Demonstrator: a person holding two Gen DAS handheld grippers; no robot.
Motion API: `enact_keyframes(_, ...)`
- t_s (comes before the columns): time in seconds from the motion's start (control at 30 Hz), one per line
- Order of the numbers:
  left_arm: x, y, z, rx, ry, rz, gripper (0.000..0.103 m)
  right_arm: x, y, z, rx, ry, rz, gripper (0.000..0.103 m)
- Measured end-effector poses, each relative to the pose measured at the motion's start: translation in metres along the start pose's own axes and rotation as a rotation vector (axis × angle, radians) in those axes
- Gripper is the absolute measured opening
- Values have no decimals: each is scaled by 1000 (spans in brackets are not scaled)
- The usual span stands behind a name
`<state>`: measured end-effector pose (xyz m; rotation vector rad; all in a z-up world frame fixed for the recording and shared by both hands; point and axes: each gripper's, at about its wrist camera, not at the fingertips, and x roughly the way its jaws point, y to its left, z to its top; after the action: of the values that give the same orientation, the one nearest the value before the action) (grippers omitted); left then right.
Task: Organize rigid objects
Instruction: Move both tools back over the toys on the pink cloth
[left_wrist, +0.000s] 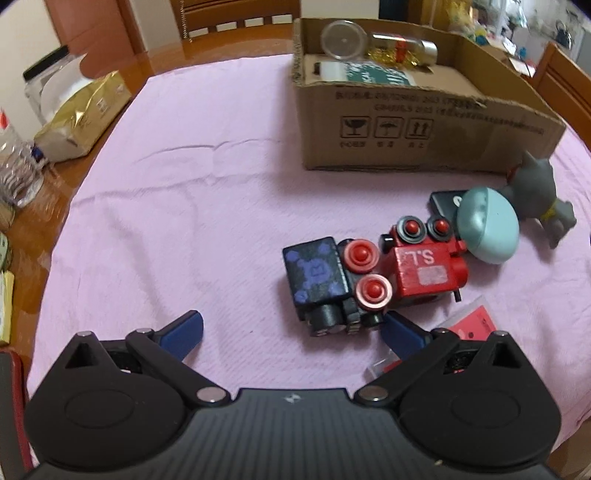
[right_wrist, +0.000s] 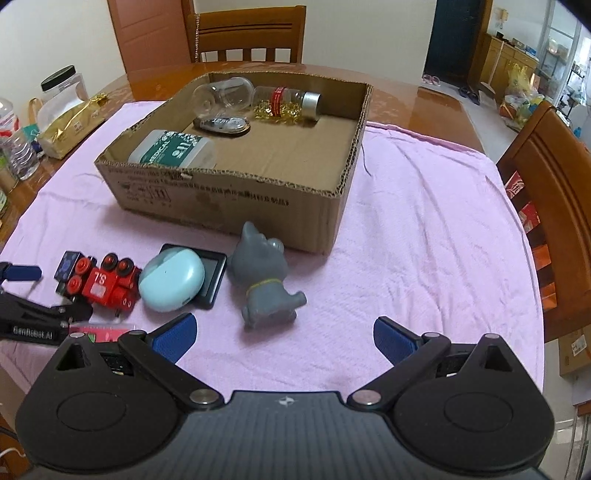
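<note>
A red and black toy train (left_wrist: 373, 278) (right_wrist: 98, 282) lies on its side on the pink cloth, just ahead of my open left gripper (left_wrist: 291, 328). Beside it sit a pale blue oval case (left_wrist: 485, 223) (right_wrist: 171, 278) on a black flat box (right_wrist: 210, 275), and a grey cat figurine (left_wrist: 535, 195) (right_wrist: 264, 275). My right gripper (right_wrist: 284, 338) is open with nothing between its fingers, just short of the figurine. The cardboard box (left_wrist: 424, 136) (right_wrist: 240, 206) behind holds a clear jar (right_wrist: 223, 98), a bottle of gold bits (right_wrist: 286, 103) and a green-labelled white bottle (right_wrist: 173, 147).
A red flat packet (left_wrist: 474, 323) (right_wrist: 99, 330) lies by my left gripper's right finger. A gold bag (left_wrist: 83, 118) (right_wrist: 70, 123), a plastic jar and water bottles stand at the table's left edge. Wooden chairs ring the table. Bare pink cloth spreads to the right of the box.
</note>
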<state>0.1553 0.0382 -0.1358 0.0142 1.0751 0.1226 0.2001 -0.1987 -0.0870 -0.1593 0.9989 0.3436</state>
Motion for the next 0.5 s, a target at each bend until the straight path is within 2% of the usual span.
enact_keyframes(0.13,1,10,-1,-30,5,-13,103,0,4,-12,-37,19,40,103)
enact_keyframes(0.27,1,20,-4,-13,4,-19,103,1,22,-25,-82,40,63,103)
enact_keyframes(0.5,2,31,-6,91,-5,-107,103,6,86,-40,-66,50,129,103)
